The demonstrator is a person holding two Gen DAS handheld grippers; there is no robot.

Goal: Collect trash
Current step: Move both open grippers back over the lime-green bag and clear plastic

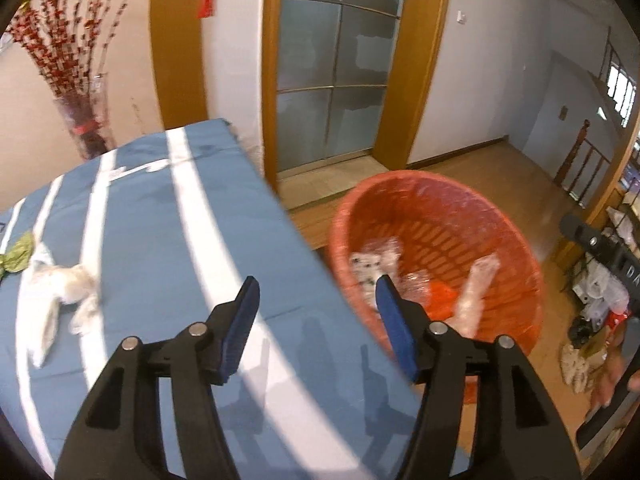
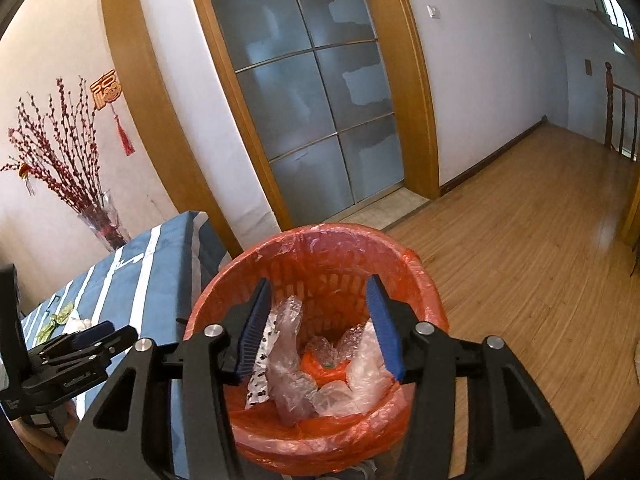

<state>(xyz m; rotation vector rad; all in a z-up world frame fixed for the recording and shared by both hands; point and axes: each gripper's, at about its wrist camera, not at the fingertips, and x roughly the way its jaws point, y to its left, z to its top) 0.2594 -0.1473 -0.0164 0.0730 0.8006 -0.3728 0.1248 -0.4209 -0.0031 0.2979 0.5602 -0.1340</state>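
Observation:
An orange basket [image 1: 516, 248] lined with an orange bag stands on the floor beside the table; it holds clear plastic wrap, bubble wrap and a spotted wrapper [image 2: 260, 384]. My right gripper [image 2: 318, 292] hangs open over the basket [image 2: 420, 280] with nothing between its blue pads. My left gripper [image 1: 318, 284] is open and empty, straddling the table edge and the basket's rim. On the blue striped tablecloth [image 1: 160, 216] lie crumpled white tissue [image 1: 64, 284] and a green leafy scrap [image 1: 18, 258] at the left. The left gripper [image 2: 86, 334] also shows at the left of the right wrist view.
A glass vase with red berry branches [image 1: 86, 120] stands past the table's far end. A frosted glass door [image 2: 312, 120] with a wooden frame is behind the basket. Wooden floor [image 2: 520, 232] stretches right toward a stair railing. Bags and clutter [image 1: 592, 320] sit at the right.

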